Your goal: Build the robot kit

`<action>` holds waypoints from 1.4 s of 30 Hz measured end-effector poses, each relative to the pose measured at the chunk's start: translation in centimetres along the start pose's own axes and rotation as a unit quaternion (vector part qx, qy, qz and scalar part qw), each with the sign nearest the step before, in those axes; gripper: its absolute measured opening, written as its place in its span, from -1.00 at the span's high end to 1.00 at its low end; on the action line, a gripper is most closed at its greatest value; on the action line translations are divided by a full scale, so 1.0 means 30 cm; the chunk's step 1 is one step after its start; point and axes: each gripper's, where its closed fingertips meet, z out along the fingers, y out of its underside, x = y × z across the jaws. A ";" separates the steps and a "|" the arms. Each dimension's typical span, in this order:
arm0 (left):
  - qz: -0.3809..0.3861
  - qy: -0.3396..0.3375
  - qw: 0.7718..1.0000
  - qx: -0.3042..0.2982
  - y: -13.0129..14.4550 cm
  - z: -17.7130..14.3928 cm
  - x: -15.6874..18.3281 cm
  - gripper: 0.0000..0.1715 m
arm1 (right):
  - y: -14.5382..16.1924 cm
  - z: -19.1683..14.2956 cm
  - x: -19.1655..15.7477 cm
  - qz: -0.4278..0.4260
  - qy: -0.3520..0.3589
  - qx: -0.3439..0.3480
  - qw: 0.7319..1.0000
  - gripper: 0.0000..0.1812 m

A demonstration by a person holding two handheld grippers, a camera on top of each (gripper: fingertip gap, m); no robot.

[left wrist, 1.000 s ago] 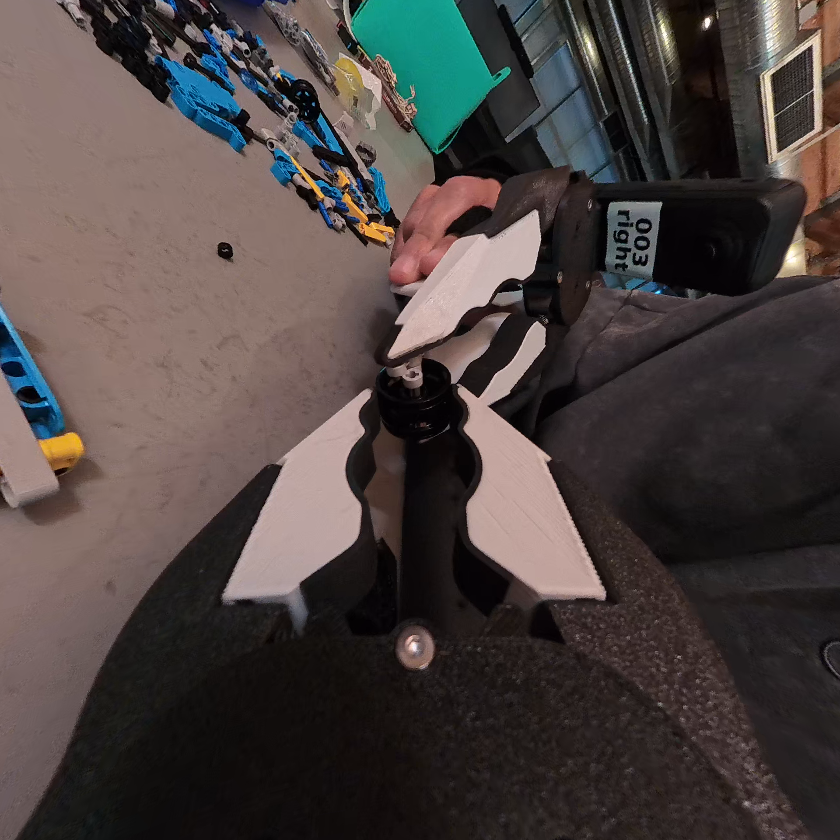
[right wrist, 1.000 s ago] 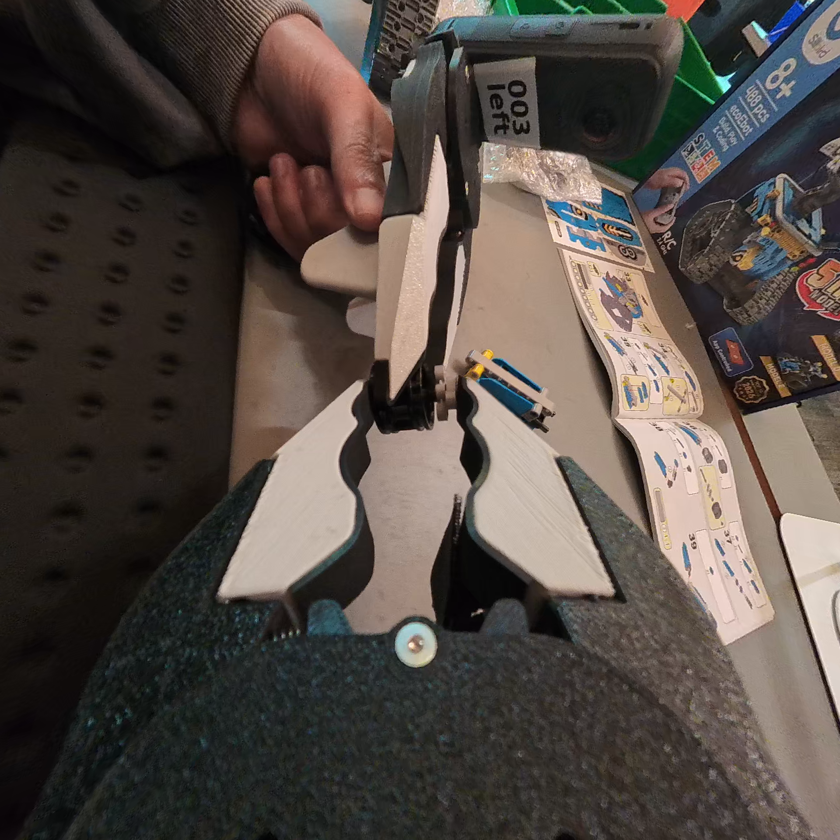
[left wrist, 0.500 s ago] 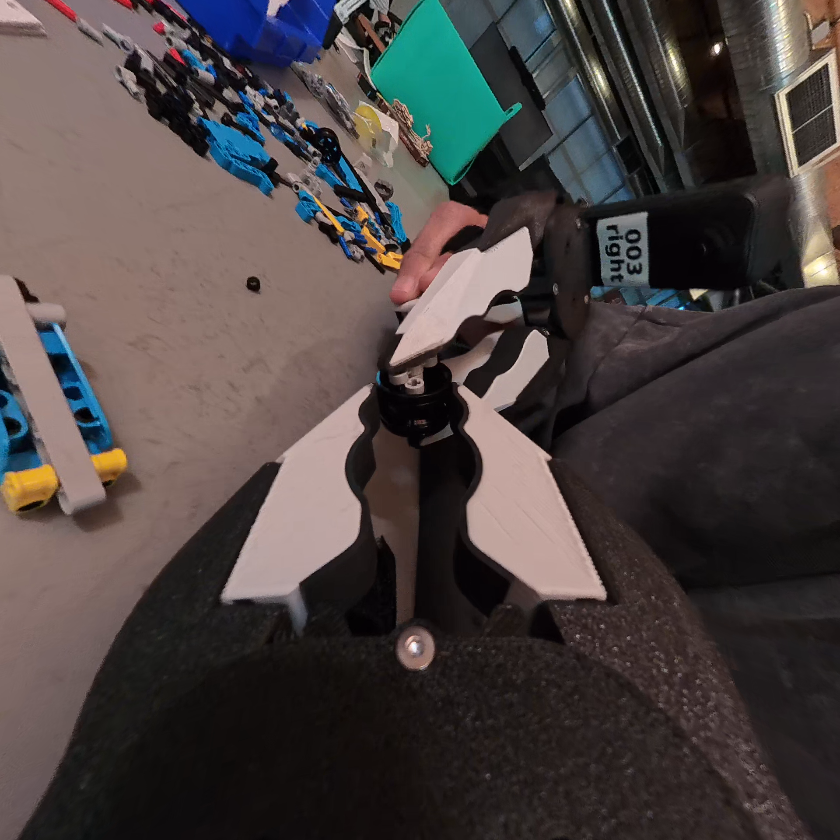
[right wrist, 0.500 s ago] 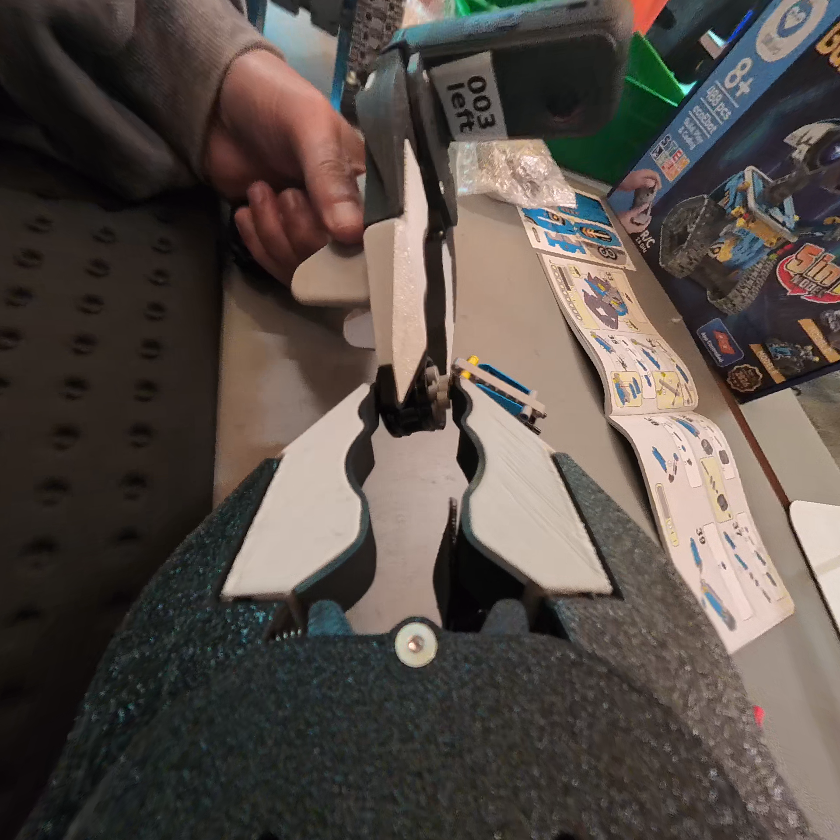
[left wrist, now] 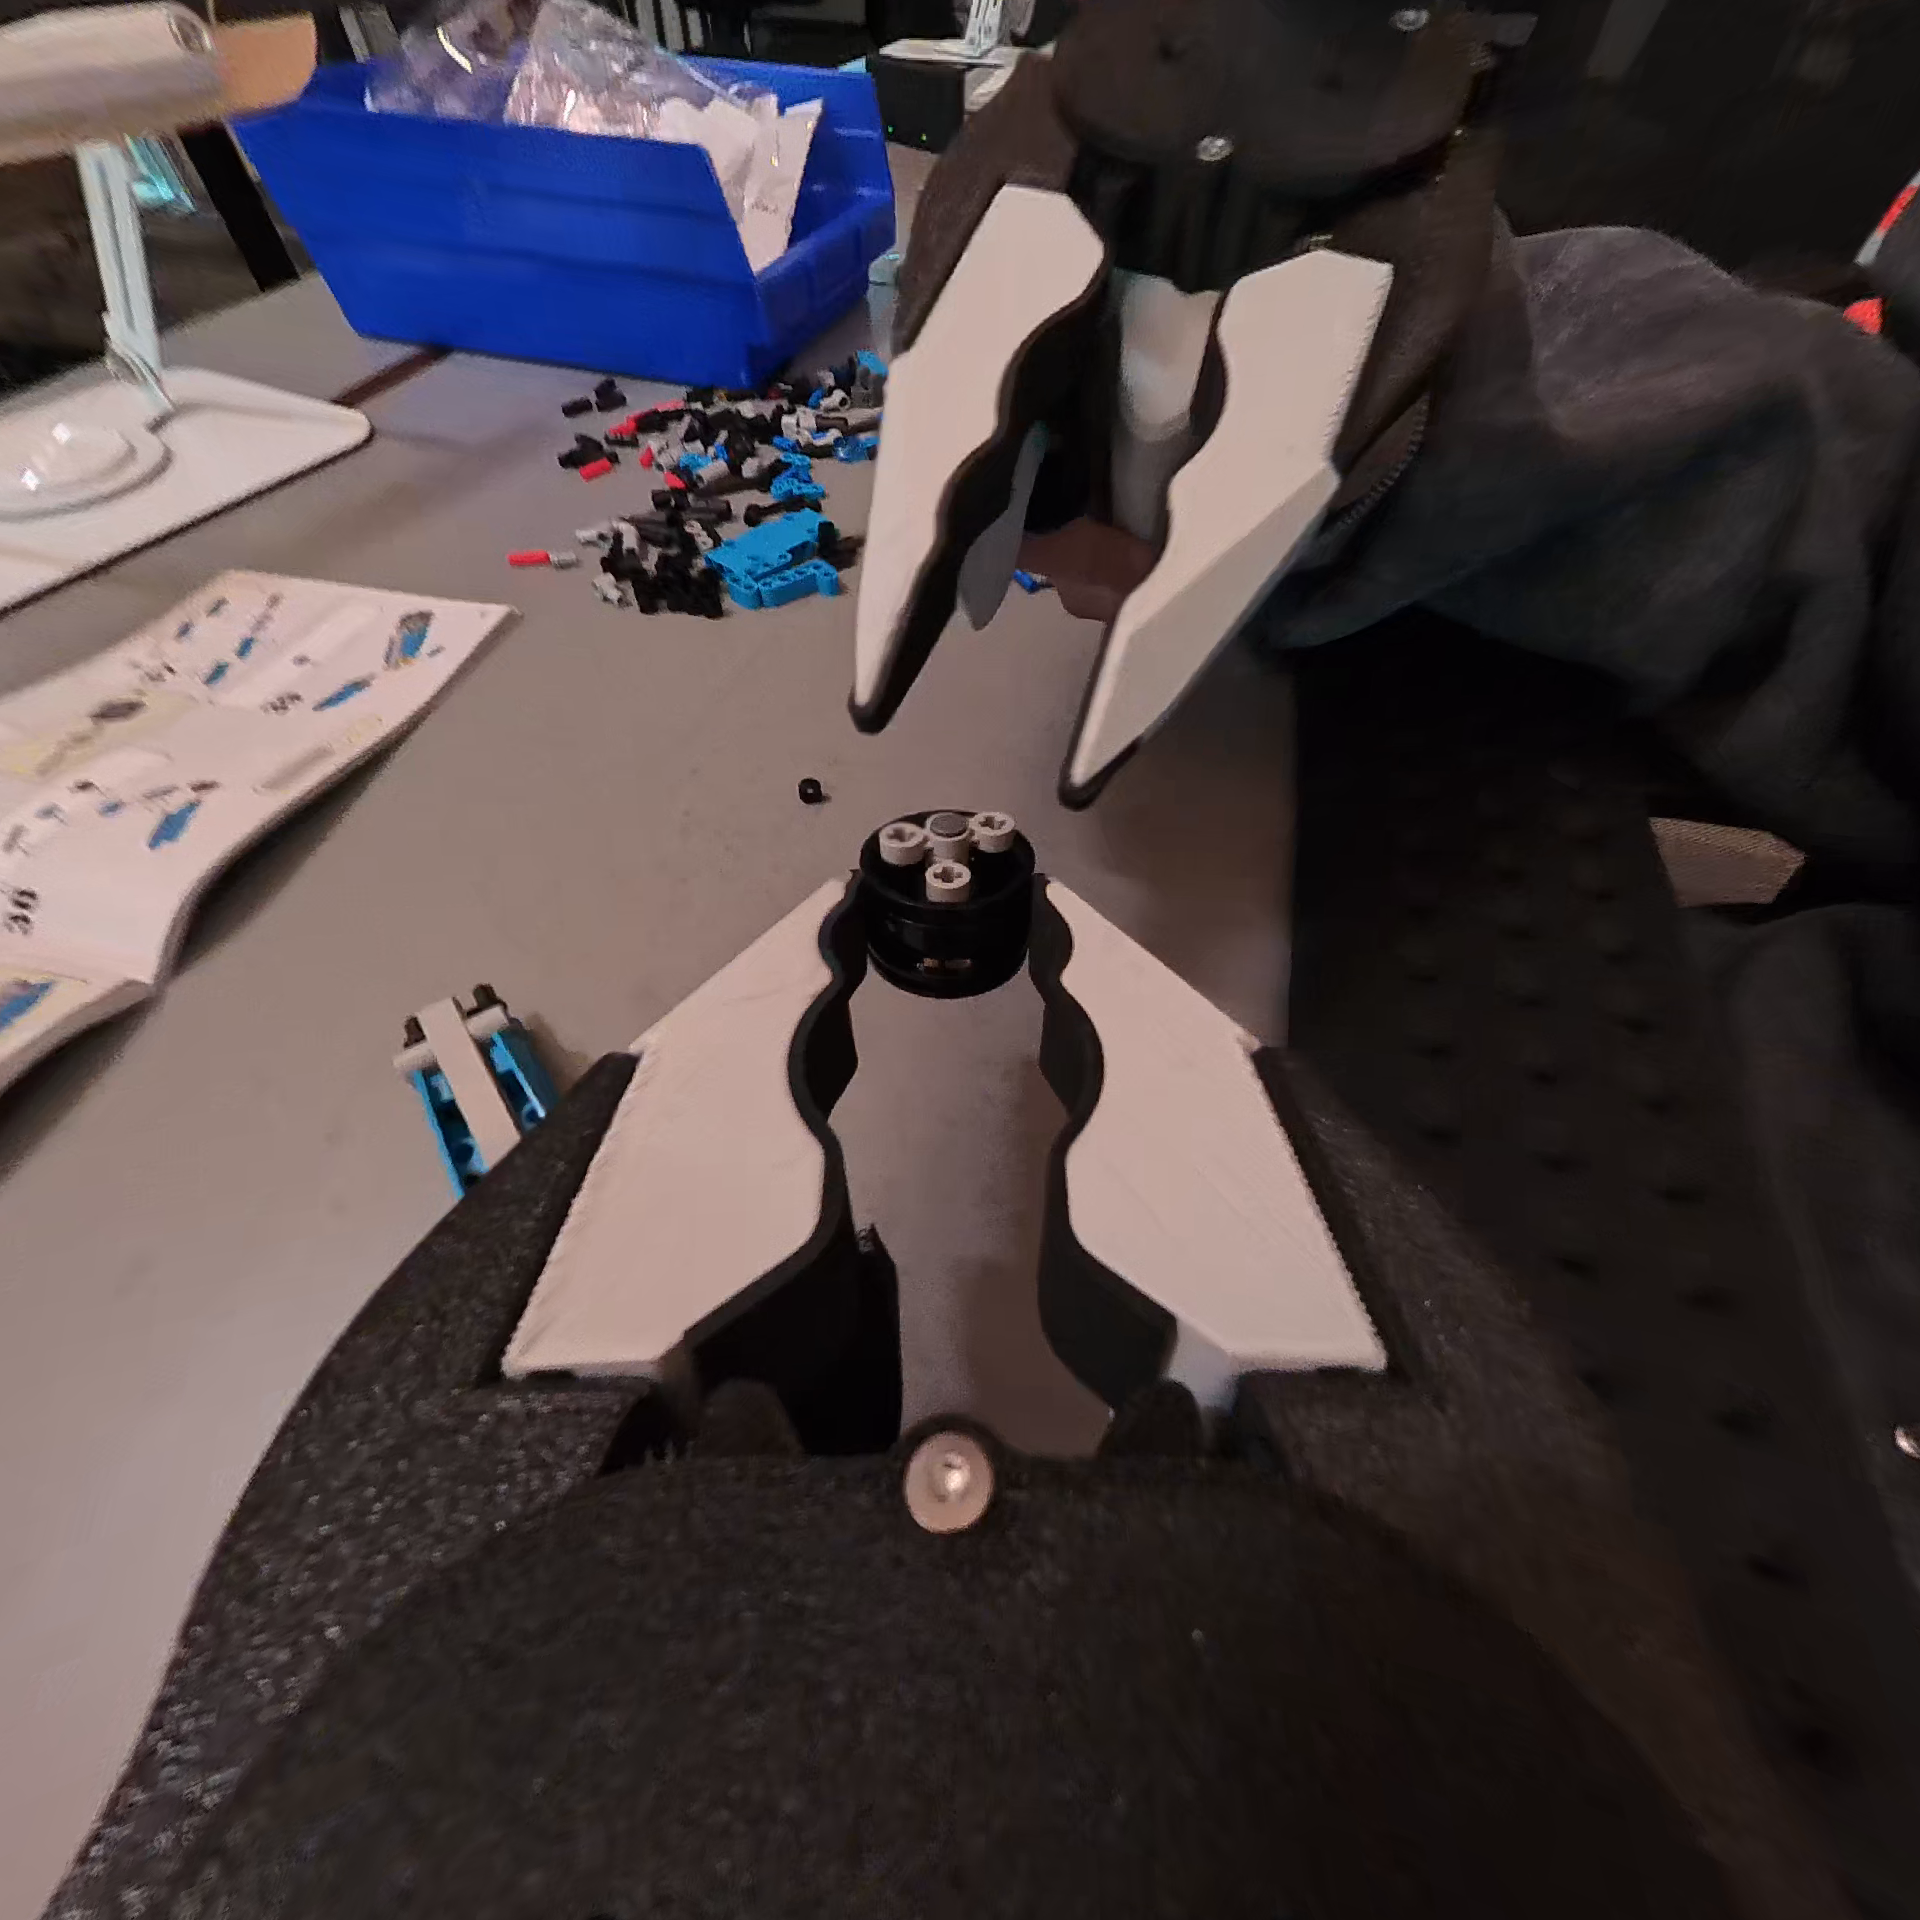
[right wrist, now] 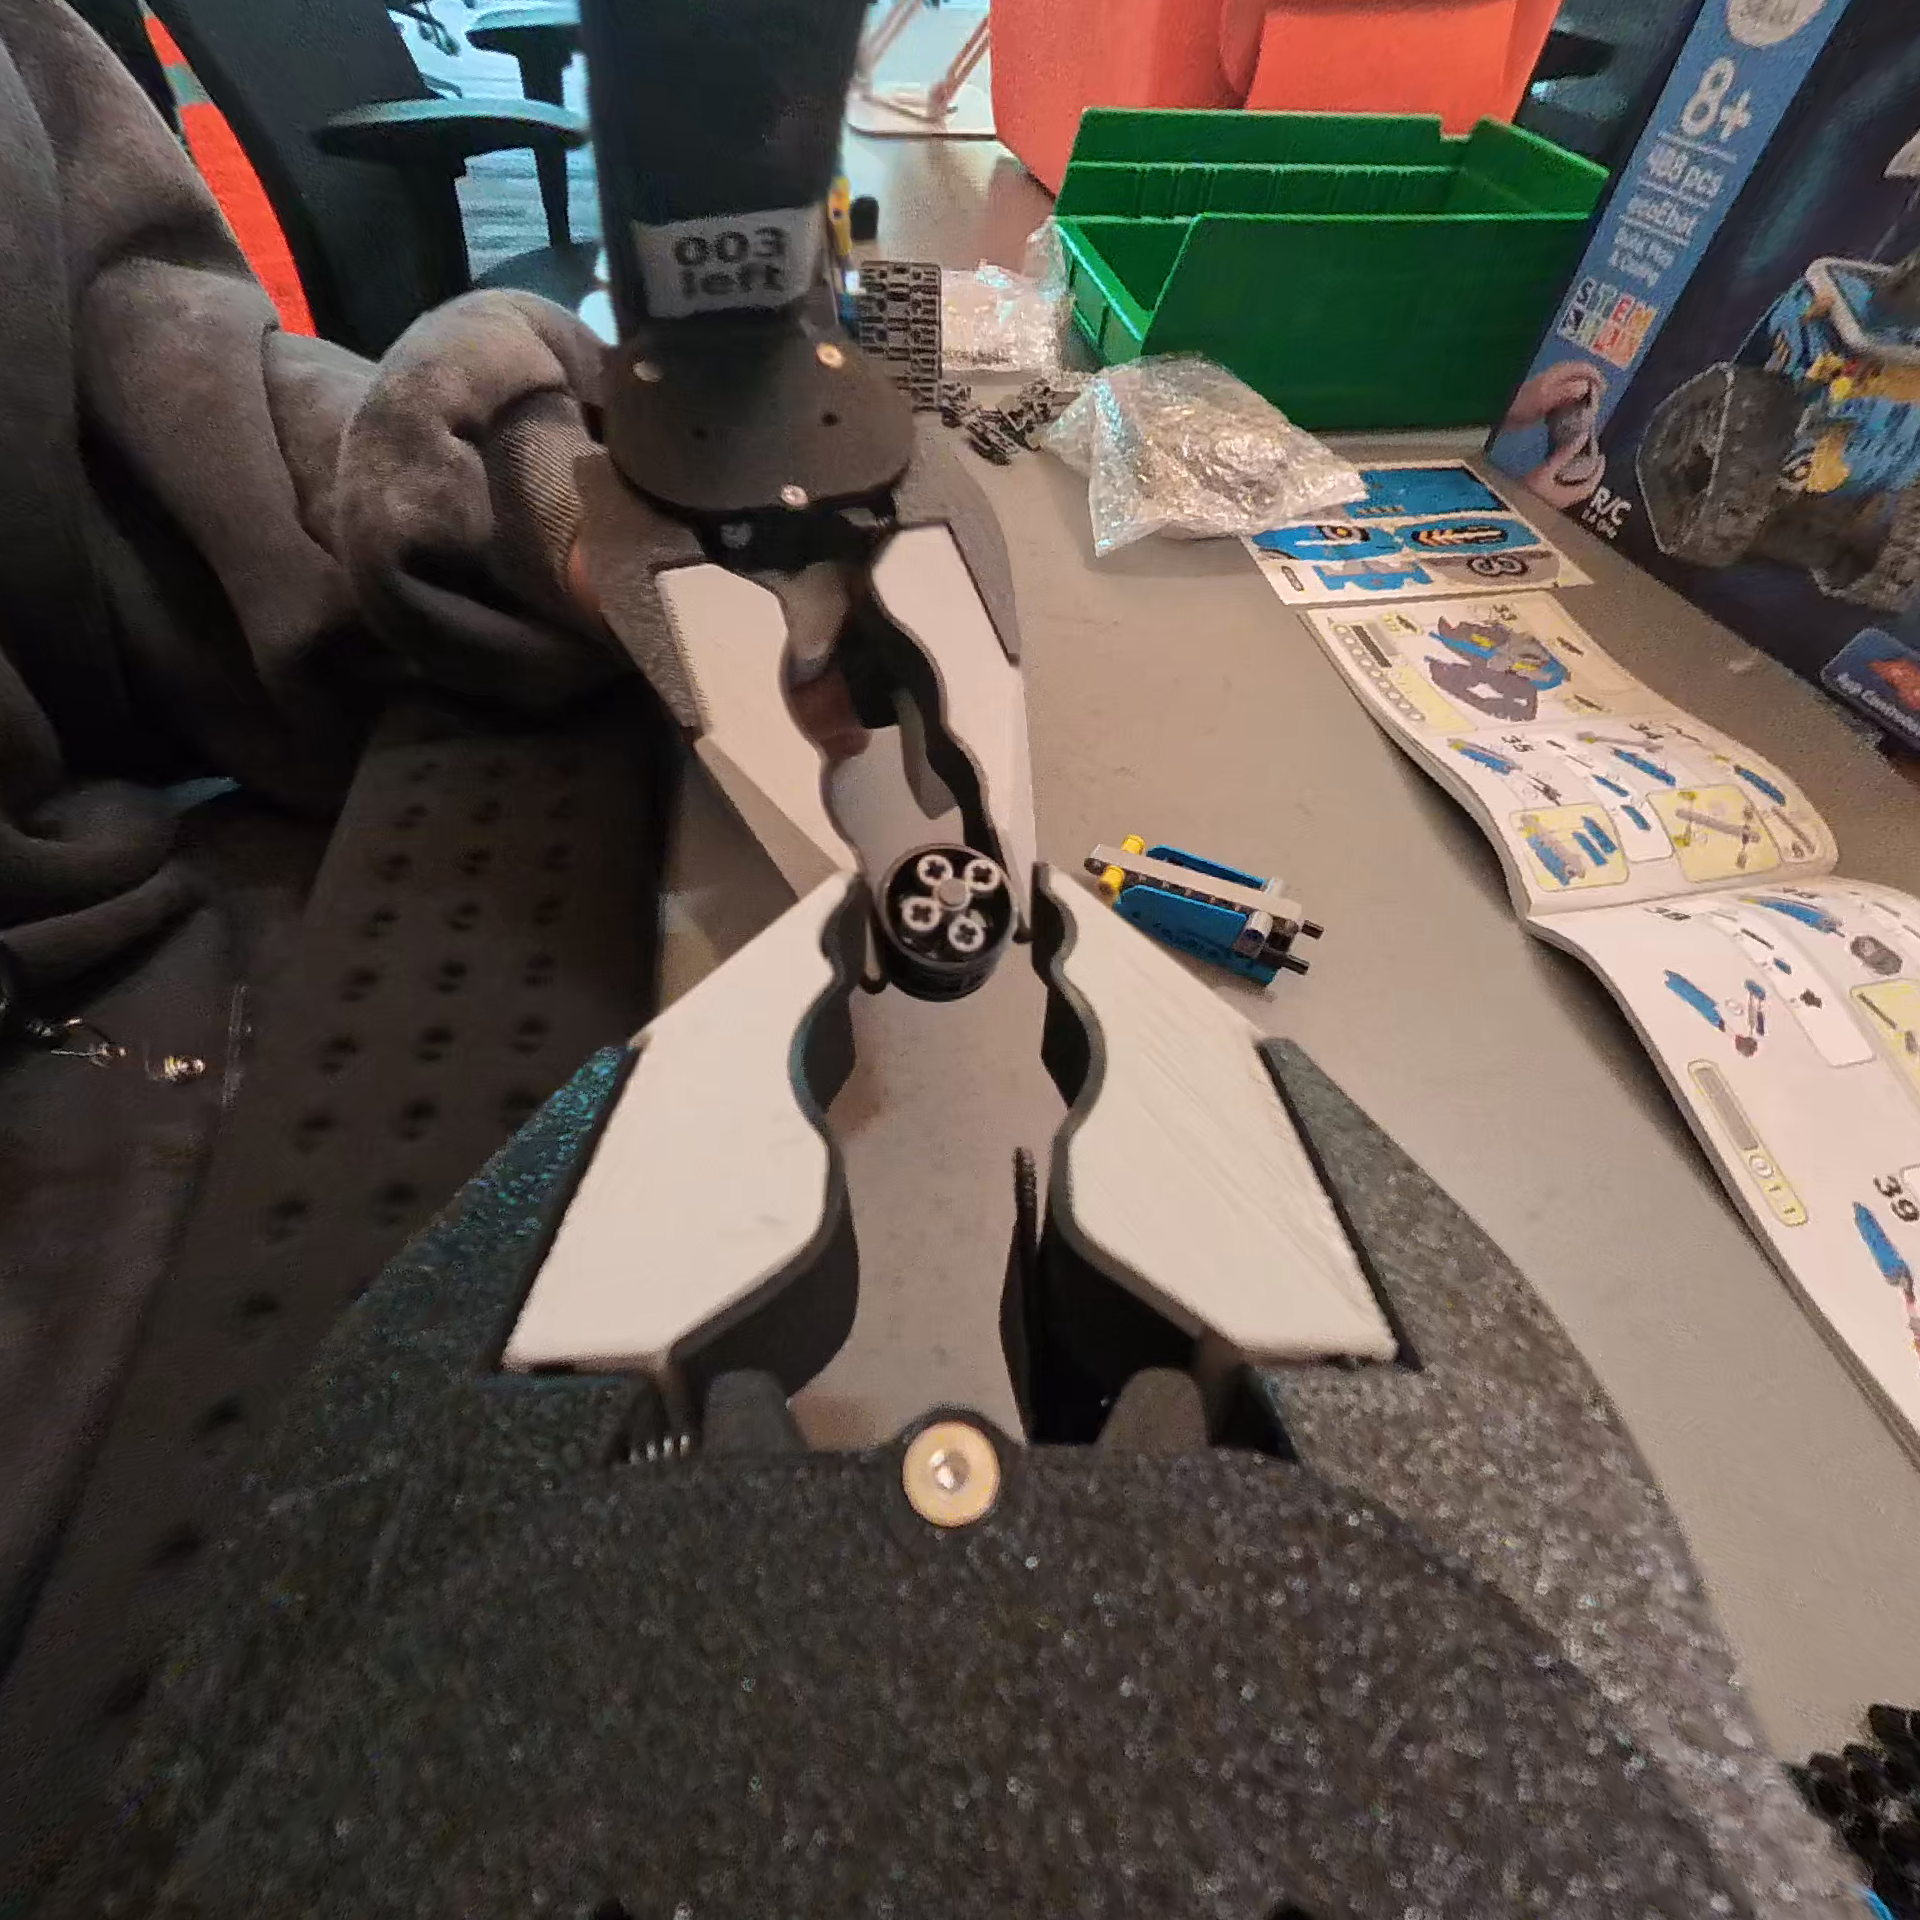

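Black wheel hub (left wrist: 945,914), pegged face up at frame centre, was clenched in left gripper (left wrist: 943,894); right gripper (left wrist: 971,758) hung released just above it.

Left wrist view: a grey tabletop (left wrist: 312,1195) carries a blue bin (left wrist: 540,260) at the far side, with clear bags (left wrist: 665,104) inside. Near the bin lies a pile of loose black, blue and red parts (left wrist: 717,509). An open instruction booklet (left wrist: 208,727) lies at left, with a white stand base (left wrist: 177,468) beyond it. A small black piece (left wrist: 811,791) lies alone.

Right wrist view: a blue and grey beam assembly (right wrist: 1205,914) lies flat. At far right are a green bin (right wrist: 1330,281), a bubble-wrap bag (right wrist: 1195,457), a sticker sheet (right wrist: 1413,556) and a printed box (right wrist: 1745,343).
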 end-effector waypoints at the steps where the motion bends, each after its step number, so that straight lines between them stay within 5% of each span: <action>1: 0.008 -0.002 1.000 0.004 -0.004 -0.001 0.002 0.64 | 0.001 0.000 0.006 -0.002 0.006 0.000 1.000 0.66; 8: 0.004 0.007 1.000 0.012 -0.015 -0.006 0.011 0.64 | 0.018 -0.012 0.055 -0.011 0.045 -0.014 0.999 0.73; 24: 0.051 0.009 0.998 -0.026 0.024 0.020 0.042 0.65 | 0.062 0.020 -0.043 -0.074 -0.018 -0.046 0.996 0.89; 34: 0.069 0.016 0.997 -0.038 0.041 0.030 0.060 0.64 | 0.083 0.007 -0.048 -0.072 -0.031 -0.066 0.995 0.79; 42: 0.131 -0.005 0.987 -0.097 0.105 0.056 0.068 0.64 | 0.174 0.041 -0.077 -0.110 -0.047 -0.154 0.981 0.92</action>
